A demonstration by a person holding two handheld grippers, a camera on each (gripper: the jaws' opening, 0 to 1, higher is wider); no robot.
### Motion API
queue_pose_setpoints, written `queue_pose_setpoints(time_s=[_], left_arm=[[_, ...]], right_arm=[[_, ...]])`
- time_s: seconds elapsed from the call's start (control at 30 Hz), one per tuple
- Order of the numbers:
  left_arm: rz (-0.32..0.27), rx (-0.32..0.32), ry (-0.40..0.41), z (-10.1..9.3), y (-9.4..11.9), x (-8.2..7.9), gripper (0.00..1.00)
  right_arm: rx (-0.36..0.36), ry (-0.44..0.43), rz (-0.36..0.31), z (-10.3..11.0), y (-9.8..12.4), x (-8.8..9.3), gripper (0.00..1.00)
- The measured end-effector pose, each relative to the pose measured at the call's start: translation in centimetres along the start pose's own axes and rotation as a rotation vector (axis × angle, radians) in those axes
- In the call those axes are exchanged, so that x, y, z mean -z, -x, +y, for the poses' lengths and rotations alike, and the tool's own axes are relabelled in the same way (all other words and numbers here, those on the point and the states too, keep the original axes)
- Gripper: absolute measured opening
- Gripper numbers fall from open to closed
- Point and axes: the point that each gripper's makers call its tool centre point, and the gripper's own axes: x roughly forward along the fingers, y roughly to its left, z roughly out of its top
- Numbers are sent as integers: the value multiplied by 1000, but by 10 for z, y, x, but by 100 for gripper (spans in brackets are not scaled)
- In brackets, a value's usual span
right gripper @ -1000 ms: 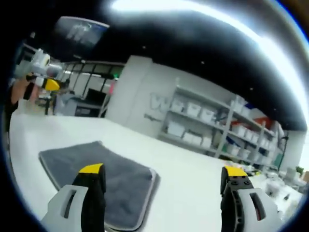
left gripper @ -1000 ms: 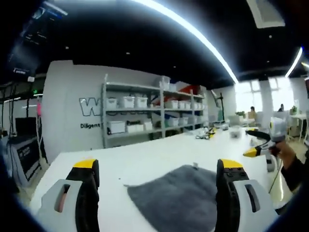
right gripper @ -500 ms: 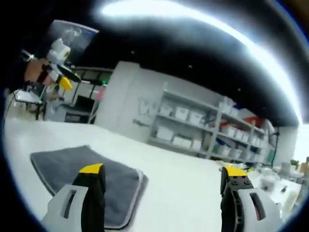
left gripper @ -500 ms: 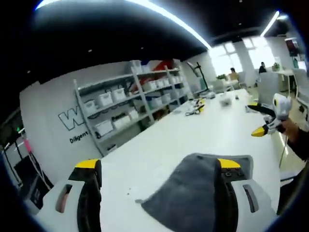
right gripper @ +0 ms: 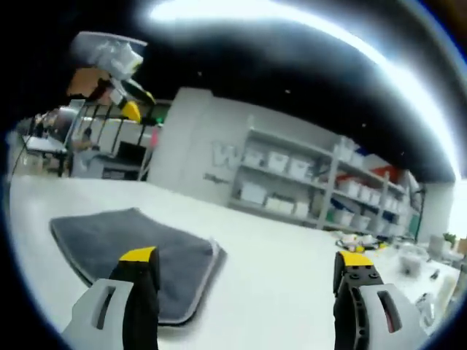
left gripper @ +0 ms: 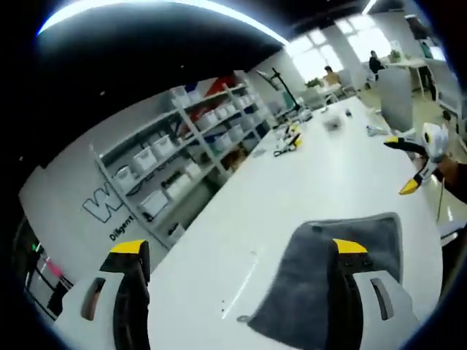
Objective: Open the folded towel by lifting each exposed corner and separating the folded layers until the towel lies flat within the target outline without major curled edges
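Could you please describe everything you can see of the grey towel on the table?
The towel is dark grey, soft and fuzzy like microfibre, with a lighter stitched hem along its edges. It is still folded into a roughly rectangular pad and lies flat on the white table. The corners look neat, with no major curl. In the left gripper view it sits partly behind that claw's right jaw. Neither claw touches it; both are held open above the table. I see no target outline around it.

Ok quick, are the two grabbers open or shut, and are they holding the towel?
Left hand-held gripper: open, holding nothing, above the towel.
Right hand-held gripper: open, holding nothing.
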Motion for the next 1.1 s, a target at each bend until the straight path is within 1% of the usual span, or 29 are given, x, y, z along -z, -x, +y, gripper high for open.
queue_pose_setpoints(time_s=[0.03,0.1,0.17,0.23,0.3,0.4,0.43,0.47,0.53,0.57,0.67,0.7,0.77,0.8,0.83,0.87,1.0,1.1], left_arm=[[28,17,-23,-3,-3,3,100],[68,15,-29,-2,-9,6,100],[81,21,-37,-2,-13,4,100],[92,10,-52,1,-18,1,100],[96,15,-61,3,-23,-4,100],[109,40,-60,4,-32,-12,100],[111,48,-64,11,-37,-15,100],[115,64,-78,10,-40,-18,100],[128,119,-127,-2,-45,-21,100],[137,135,-138,-5,-46,-21,100],[197,212,-176,-16,-55,-15,100],[246,224,-199,-18,-59,-9,100],[292,241,-214,-22,-65,-3,100],[334,242,-204,-22,-70,1,100],[350,237,-189,-13,-81,4,100],[344,236,-184,-12,-86,2,100],[331,260,-175,-28,-100,-11,100],[342,288,-185,-44,-110,-12,100]], right_arm=[[-3,-2,3,1,1,4,100],[-2,9,19,1,1,10,100],[4,23,28,-1,2,15,100],[29,84,44,-6,4,20,100],[32,102,52,-4,5,25,100],[26,91,61,-2,5,31,100],[9,58,70,3,4,37,100],[3,52,75,4,4,39,100],[-7,35,83,7,4,45,100],[-9,27,87,7,4,47,100],[-10,15,97,7,6,52,99],[-14,15,98,8,6,53,96],[-13,8,103,9,6,55,94],[-16,3,101,11,6,56,95],[-23,0,98,13,6,56,96],[-27,-4,96,15,6,56,96],[-59,-33,99,26,7,61,99],[-76,-54,112,32,8,68,98]])
